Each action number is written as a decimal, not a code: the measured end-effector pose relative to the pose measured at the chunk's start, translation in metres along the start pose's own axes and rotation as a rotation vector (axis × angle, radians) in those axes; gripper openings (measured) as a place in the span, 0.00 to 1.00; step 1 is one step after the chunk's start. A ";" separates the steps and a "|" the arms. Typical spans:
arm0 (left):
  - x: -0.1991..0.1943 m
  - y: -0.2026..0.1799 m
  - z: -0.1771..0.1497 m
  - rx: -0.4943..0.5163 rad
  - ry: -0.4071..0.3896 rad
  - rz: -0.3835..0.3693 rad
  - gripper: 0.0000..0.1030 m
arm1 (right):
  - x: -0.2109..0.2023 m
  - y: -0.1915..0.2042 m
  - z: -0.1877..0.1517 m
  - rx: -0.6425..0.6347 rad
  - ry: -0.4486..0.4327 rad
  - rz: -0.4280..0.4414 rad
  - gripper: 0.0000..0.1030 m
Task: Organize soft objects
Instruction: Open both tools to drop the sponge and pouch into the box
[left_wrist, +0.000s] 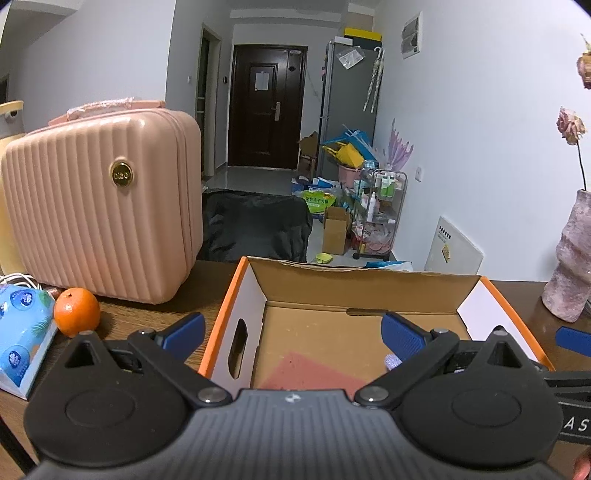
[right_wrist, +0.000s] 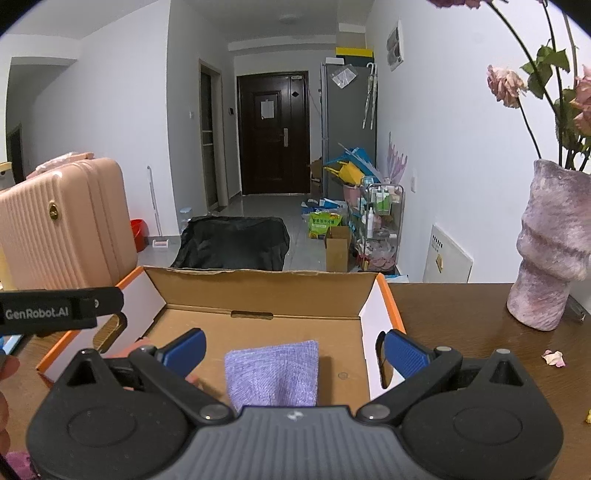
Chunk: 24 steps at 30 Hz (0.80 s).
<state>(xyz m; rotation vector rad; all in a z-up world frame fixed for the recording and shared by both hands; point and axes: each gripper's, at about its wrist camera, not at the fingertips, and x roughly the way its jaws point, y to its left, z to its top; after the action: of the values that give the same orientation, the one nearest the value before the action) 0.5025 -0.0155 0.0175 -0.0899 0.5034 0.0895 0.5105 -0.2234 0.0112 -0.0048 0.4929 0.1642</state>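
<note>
R gripper (right_wrist: 293, 349) jaws fully spread, holding nothing; folded purple knit cloth (right_wrist: 273, 373) lies betw. fingers in orange-edged cardboard box (right_wrist: 258, 291). Prob. light, limp; pinch at folded edge.

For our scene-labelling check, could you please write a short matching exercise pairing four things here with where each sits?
Things:
1. purple cloth
2. orange
3. vase
4. pink case

Places:
A. on the table, right of the box
B. inside the box
C. standing left of the box, behind the fruit
D. between the tissue pack and the box

Pairs: 1-B, 2-D, 3-A, 4-C
</note>
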 end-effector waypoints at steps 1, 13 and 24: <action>-0.002 -0.001 0.000 0.003 -0.002 0.000 1.00 | -0.003 0.000 -0.001 -0.001 -0.005 0.001 1.00; -0.046 0.010 -0.007 -0.005 -0.050 -0.006 1.00 | -0.049 0.007 -0.015 -0.004 -0.055 0.021 1.00; -0.090 0.023 -0.024 0.003 -0.065 -0.010 1.00 | -0.097 0.019 -0.034 -0.016 -0.086 0.030 1.00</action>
<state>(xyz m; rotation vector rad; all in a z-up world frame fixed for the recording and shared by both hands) 0.4102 -0.0012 0.0384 -0.0868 0.4378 0.0817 0.4076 -0.2210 0.0274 -0.0062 0.4057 0.1974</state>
